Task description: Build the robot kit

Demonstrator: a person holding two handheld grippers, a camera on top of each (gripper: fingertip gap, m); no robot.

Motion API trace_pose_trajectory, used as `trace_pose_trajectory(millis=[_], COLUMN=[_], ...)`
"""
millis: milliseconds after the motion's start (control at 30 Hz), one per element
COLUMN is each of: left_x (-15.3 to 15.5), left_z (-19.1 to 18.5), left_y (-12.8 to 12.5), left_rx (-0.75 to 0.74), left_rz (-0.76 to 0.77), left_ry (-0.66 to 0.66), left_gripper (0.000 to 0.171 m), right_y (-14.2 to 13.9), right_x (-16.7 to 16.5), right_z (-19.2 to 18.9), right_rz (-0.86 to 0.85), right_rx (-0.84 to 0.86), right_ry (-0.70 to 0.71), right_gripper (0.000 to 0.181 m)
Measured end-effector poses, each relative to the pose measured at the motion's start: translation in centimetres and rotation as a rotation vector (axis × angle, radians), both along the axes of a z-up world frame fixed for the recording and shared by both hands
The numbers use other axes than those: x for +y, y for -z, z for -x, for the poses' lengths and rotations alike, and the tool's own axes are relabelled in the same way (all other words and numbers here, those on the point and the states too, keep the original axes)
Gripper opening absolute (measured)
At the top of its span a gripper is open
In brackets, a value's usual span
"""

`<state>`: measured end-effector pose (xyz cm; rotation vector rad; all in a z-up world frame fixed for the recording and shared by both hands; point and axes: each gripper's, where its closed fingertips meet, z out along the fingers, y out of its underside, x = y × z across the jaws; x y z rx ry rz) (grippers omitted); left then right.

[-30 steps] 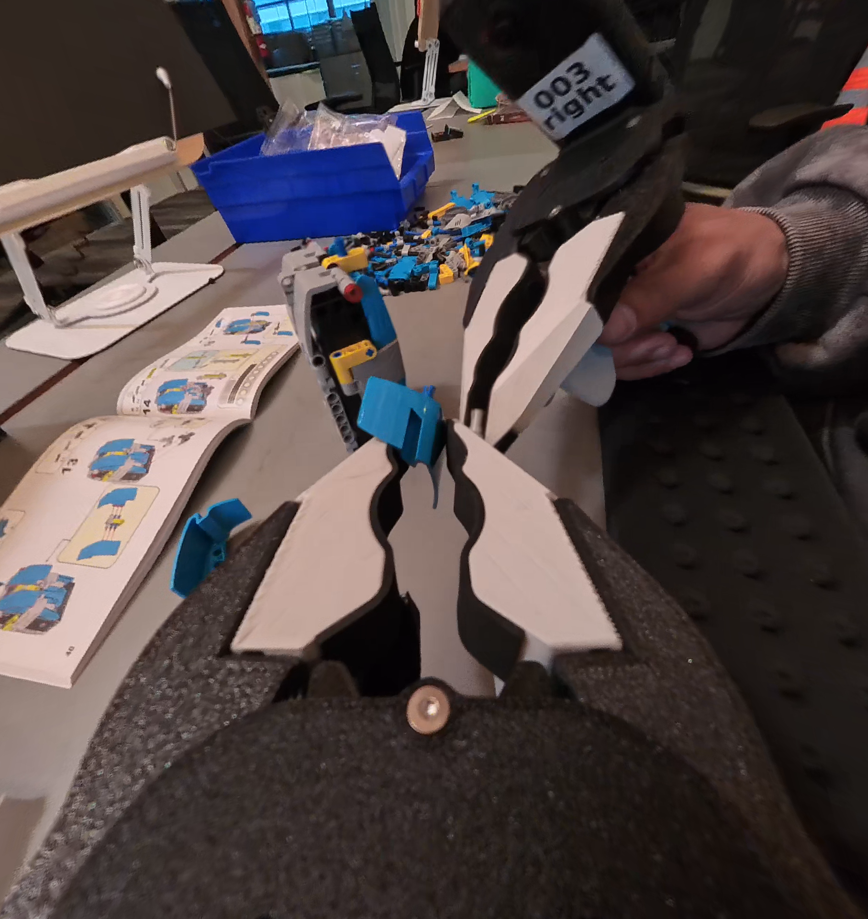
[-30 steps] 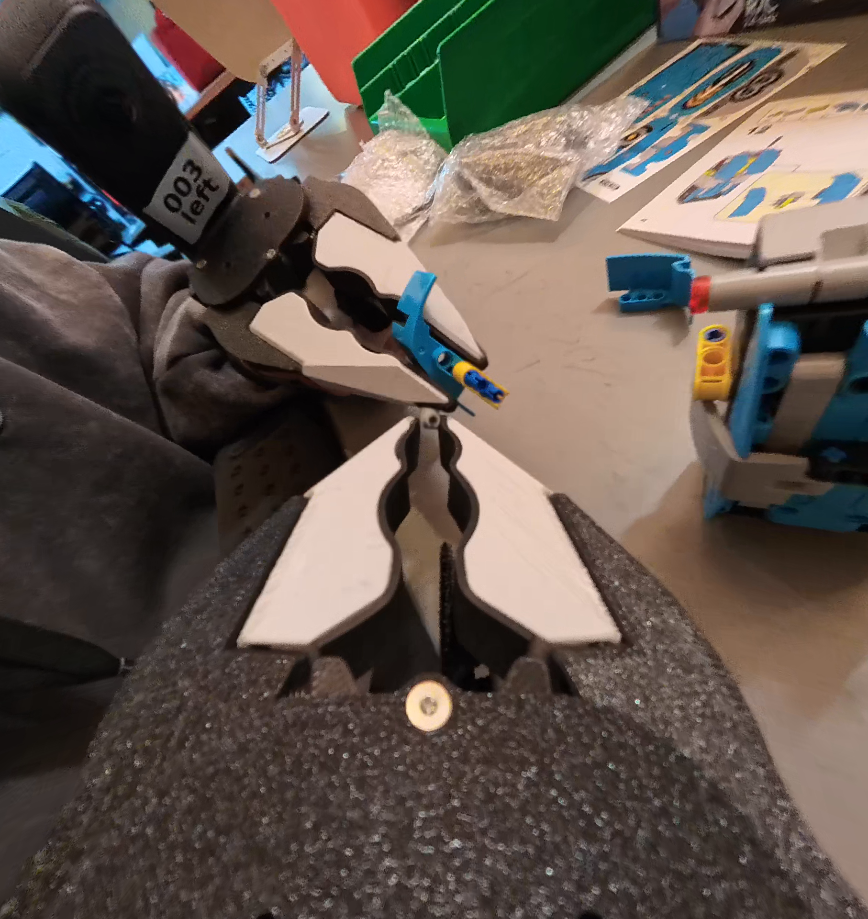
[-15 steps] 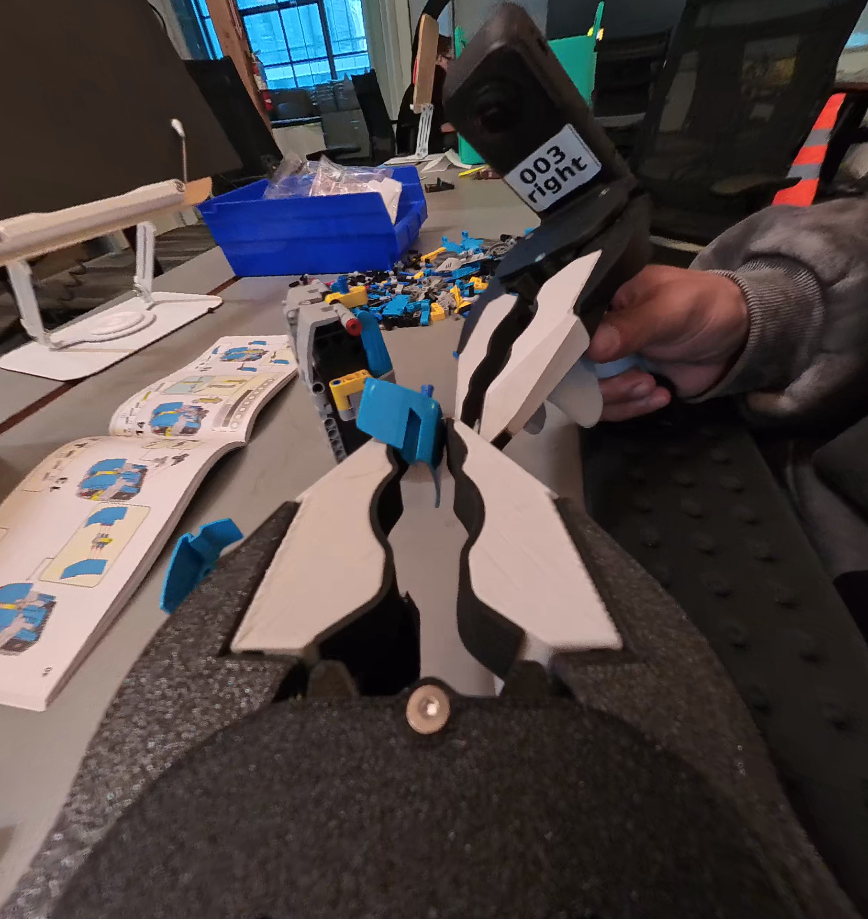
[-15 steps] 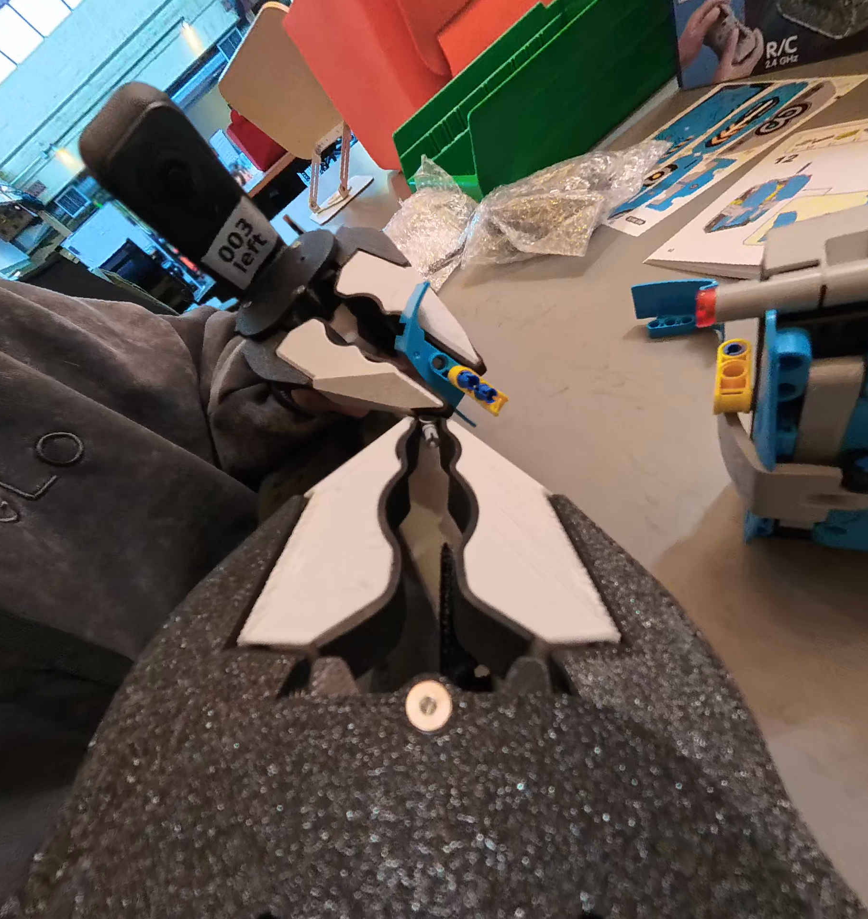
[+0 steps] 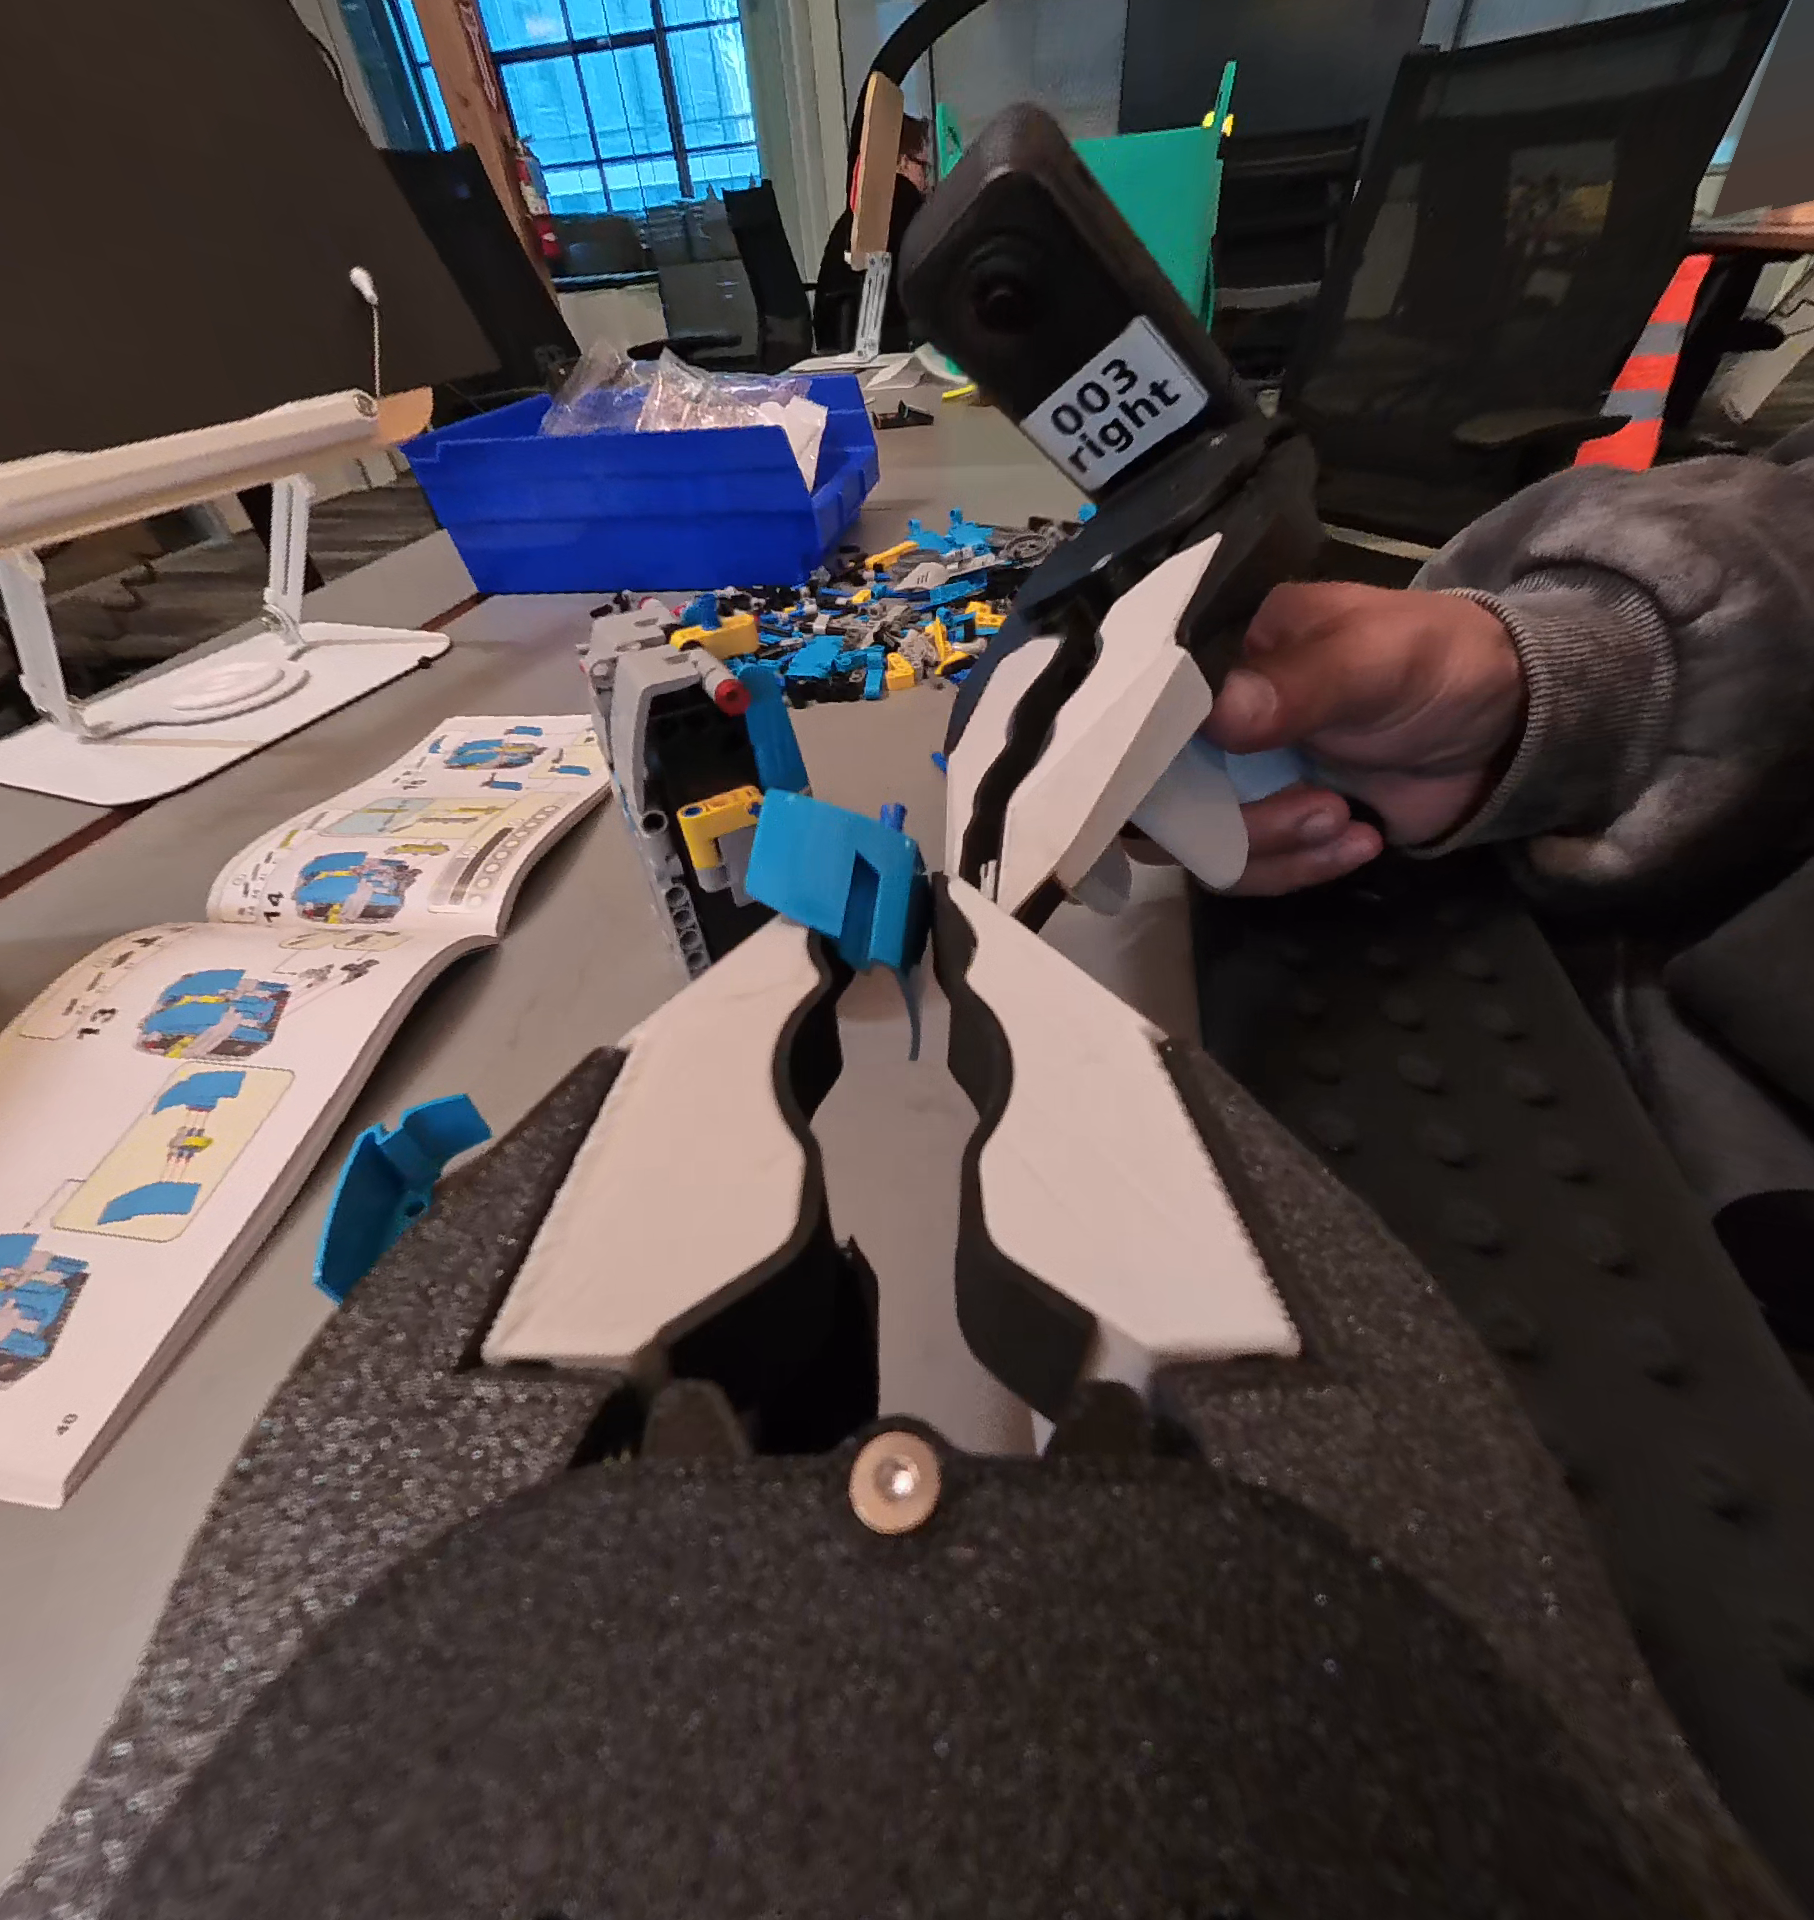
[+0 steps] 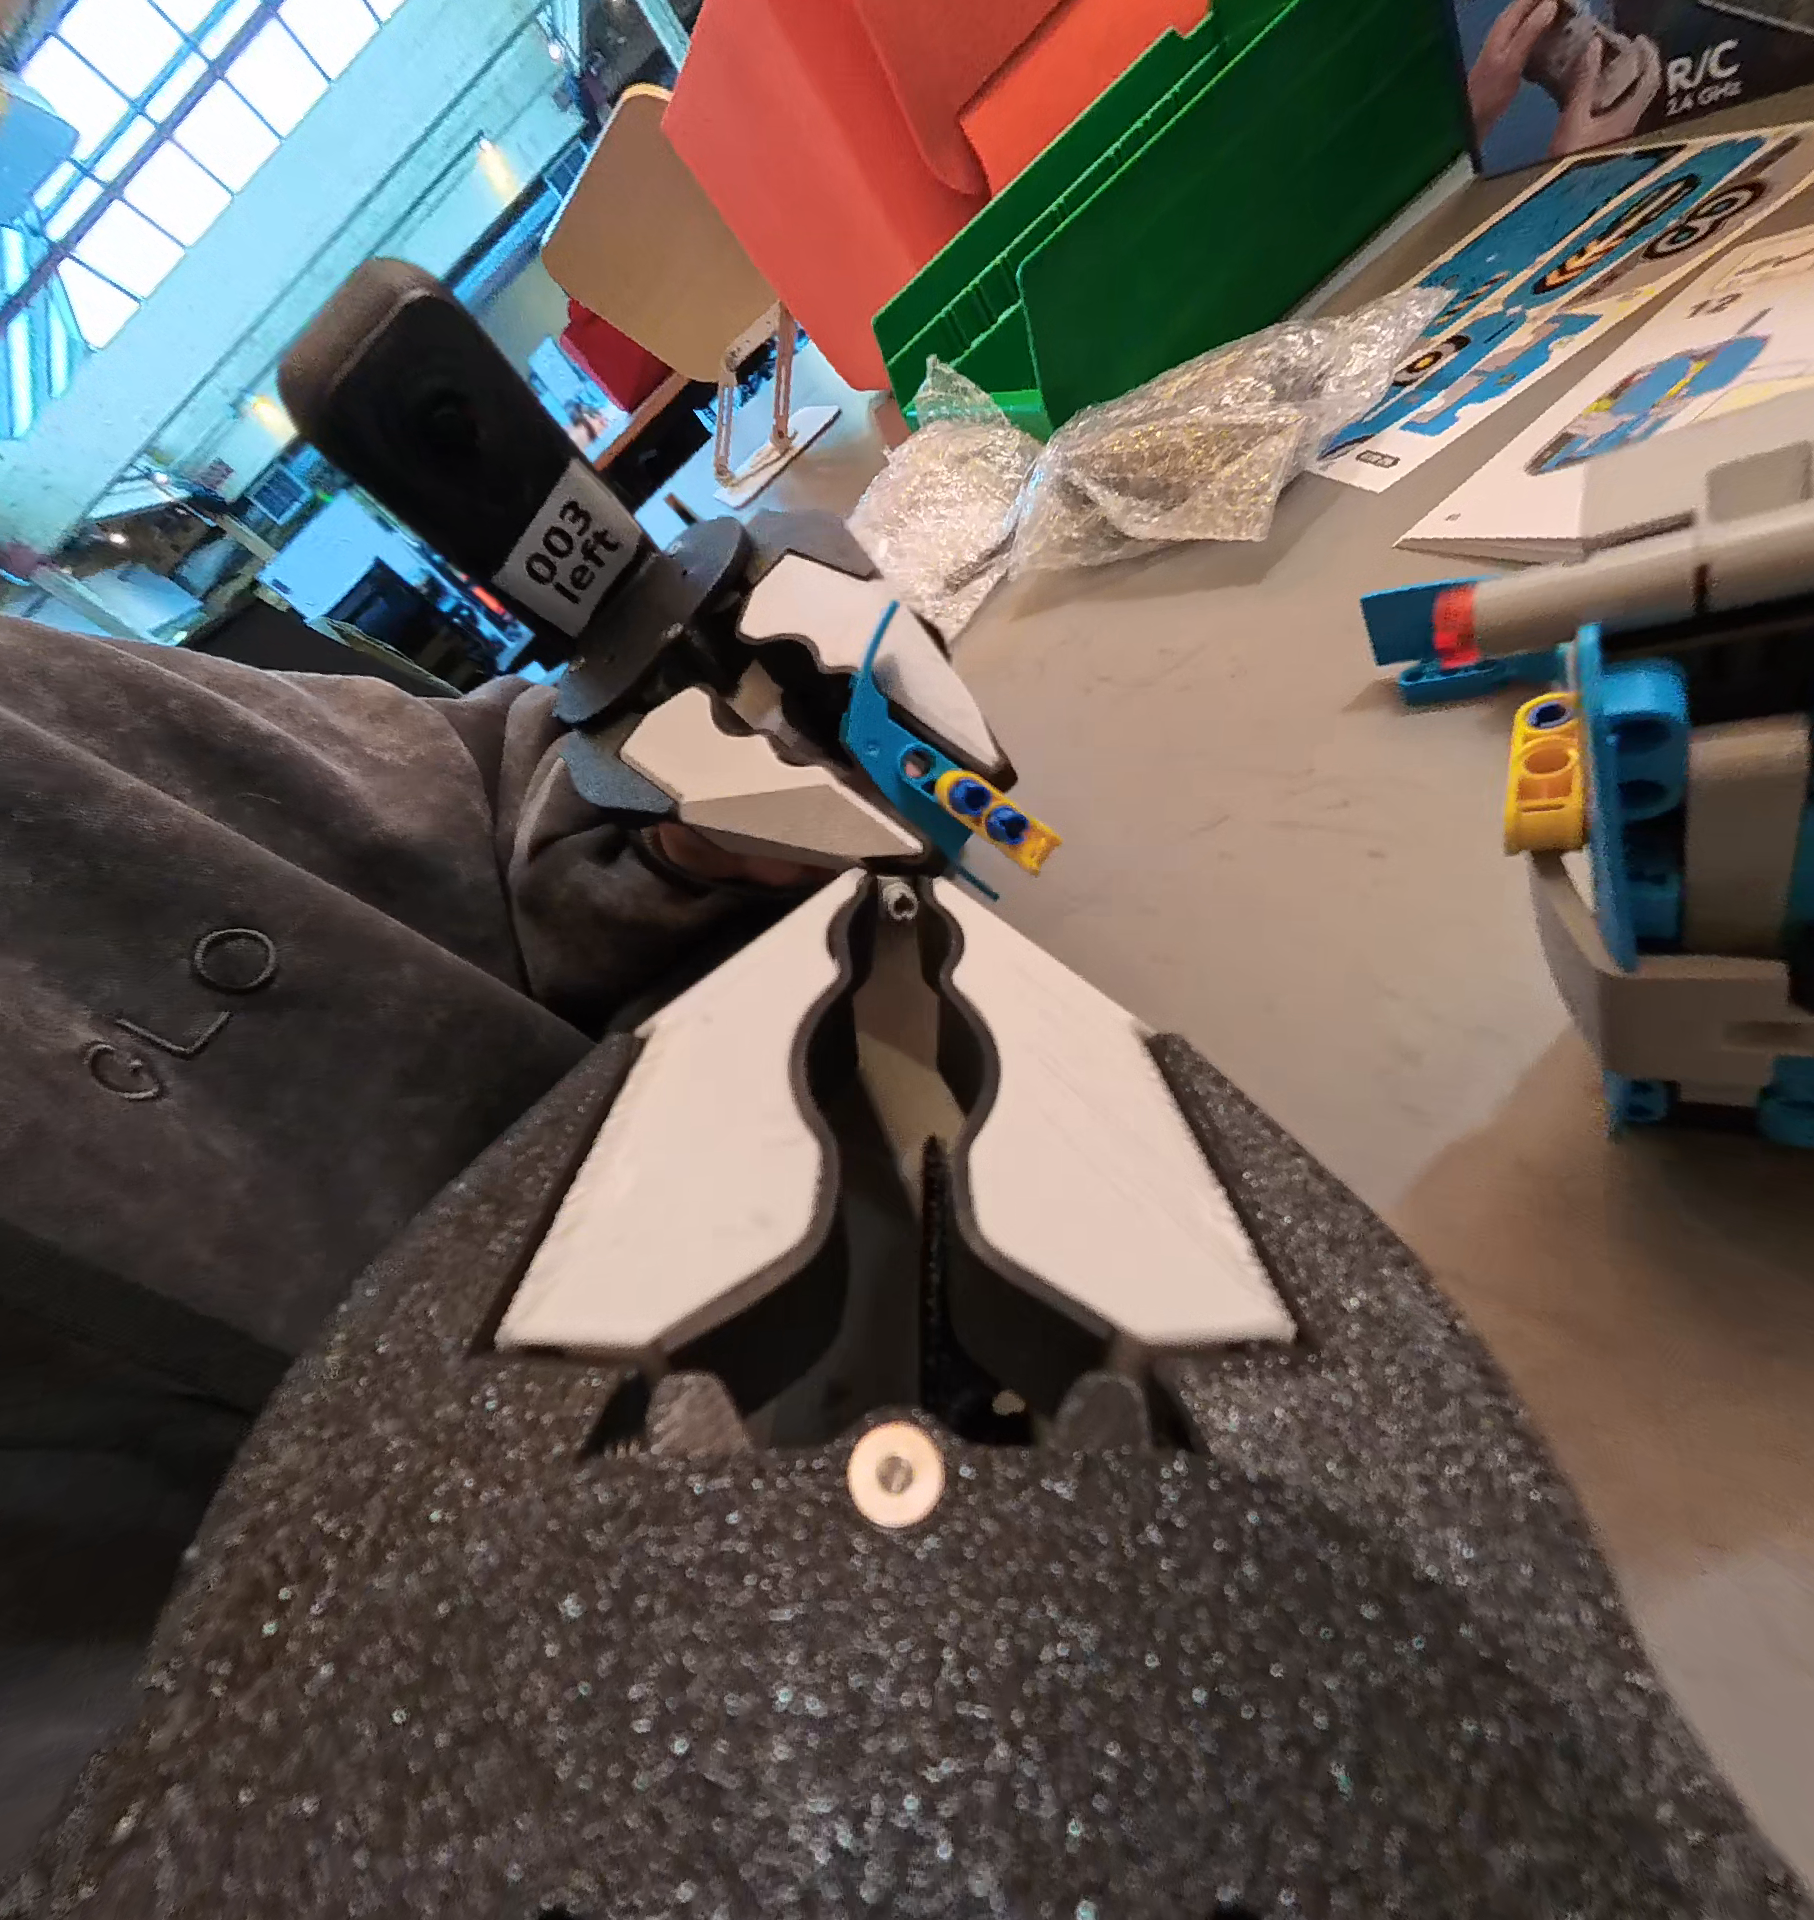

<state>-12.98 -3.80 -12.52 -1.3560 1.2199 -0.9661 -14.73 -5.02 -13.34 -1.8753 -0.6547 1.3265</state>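
My left gripper (image 5: 887, 920) is shut on a blue panel piece (image 5: 835, 883). In the right wrist view that gripper (image 6: 944, 821) shows the piece carrying a yellow connector (image 6: 996, 826) with blue pins. My right gripper (image 6: 895, 896) is shut on a small grey pin (image 6: 898, 902), held just under the blue piece. In the left wrist view the right gripper (image 5: 996, 894) points down beside my left fingertips. A partly built blue and grey model (image 5: 674, 769) stands on the table behind them and also shows in the right wrist view (image 6: 1713, 831).
An open instruction booklet (image 5: 207, 1039) and a loose blue panel (image 5: 383, 1184) lie left. A pile of loose pieces (image 5: 882, 623) and a blue bin (image 5: 643, 499) sit behind. A black mat (image 5: 1454, 1143) lies right. Green bins (image 6: 1194, 239) and plastic bags (image 6: 1142, 468) stand farther off. The grippers are tip to tip, or close to it.
Both grippers have tilted upward, so more of the room shows. Each keeps its hold, and the tips stay close together. The right gripper has drawn back a little from the left.
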Motion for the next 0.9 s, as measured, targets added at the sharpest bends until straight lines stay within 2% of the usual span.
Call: trace_pose_trajectory(millis=[167, 300, 400, 467, 500, 567, 733, 900], left_x=[-0.2, -0.6, -0.8, -0.9, -1.0, -1.7, -2.6, -2.8], left_z=[-0.1, 0.0, 0.3, 0.5, 0.5, 0.4, 0.1, 0.1], left_y=[-0.1, -0.3, -1.2, -1.3, -1.3, -1.5, -1.2, -0.9], left_rx=[0.004, -0.016, -0.091, -0.122, -0.13, -0.139, -0.115, -0.091], left_rz=[-0.053, -0.039, 0.117, 0.248, 0.289, 0.309, 0.28, 0.255], left_ry=[-0.004, 0.025, 0.109, 0.178, 0.203, 0.248, 0.271, 0.272], left_gripper=[0.013, 0.013, 0.013, 0.013, 0.013, 0.013, 0.013, 0.012], right_y=[-0.1, -0.2, -1.3, -4.4, -5.3, -5.1, -3.5, -2.6], right_x=[-0.3, -0.6, -1.2, -1.8, -1.4, -0.4, -0.6, -0.6], right_z=[0.0, 0.0, 0.0, -0.8, -1.5, -2.1, -0.9, -0.8], right_rz=[0.062, -0.008, -0.126, -0.329, -0.428, -0.536, -0.502, -0.514], right_rx=[0.047, 0.006, -0.011, 0.051, 0.019, -0.13, -0.172, -0.223], right_ry=[-0.038, -0.034, -0.052, -0.041, 0.009, 0.057, -0.015, -0.025], right_gripper=[0.006, 0.006, 0.006, 0.006, 0.006, 0.006, 0.006, 0.006])
